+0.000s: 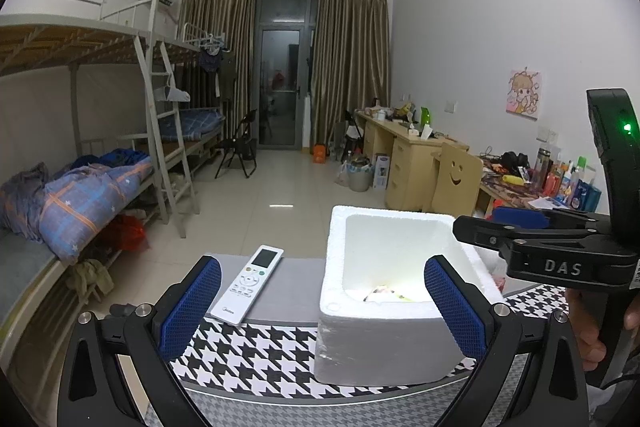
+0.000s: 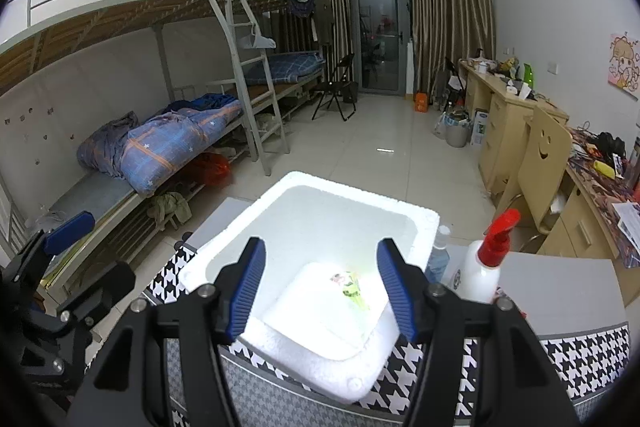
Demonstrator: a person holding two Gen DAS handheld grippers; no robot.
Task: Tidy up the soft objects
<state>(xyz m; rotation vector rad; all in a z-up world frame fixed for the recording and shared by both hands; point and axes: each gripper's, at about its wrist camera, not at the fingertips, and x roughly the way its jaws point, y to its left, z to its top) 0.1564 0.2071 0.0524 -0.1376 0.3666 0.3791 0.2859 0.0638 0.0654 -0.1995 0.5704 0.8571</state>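
Note:
A white foam box (image 1: pixel 372 343) stands on a houndstooth cloth (image 1: pixel 256 351); it also shows in the right wrist view (image 2: pixel 224 267). A small soft packet with green and red print (image 2: pixel 352 289) lies on its floor, and its edge shows in the left wrist view (image 1: pixel 386 293). My left gripper (image 1: pixel 322 305) is open and empty, low in front of the box's left side. My right gripper (image 2: pixel 322 291) is open and empty, above the box opening; it shows from the side in the left wrist view (image 1: pixel 500 227).
A white remote (image 1: pixel 248 285) lies on the grey surface left of the box. A white spray bottle with a red head (image 2: pixel 486 259) and a clear bottle (image 2: pixel 438 255) stand right of the box. Bunk beds stand left, desks and a chair right.

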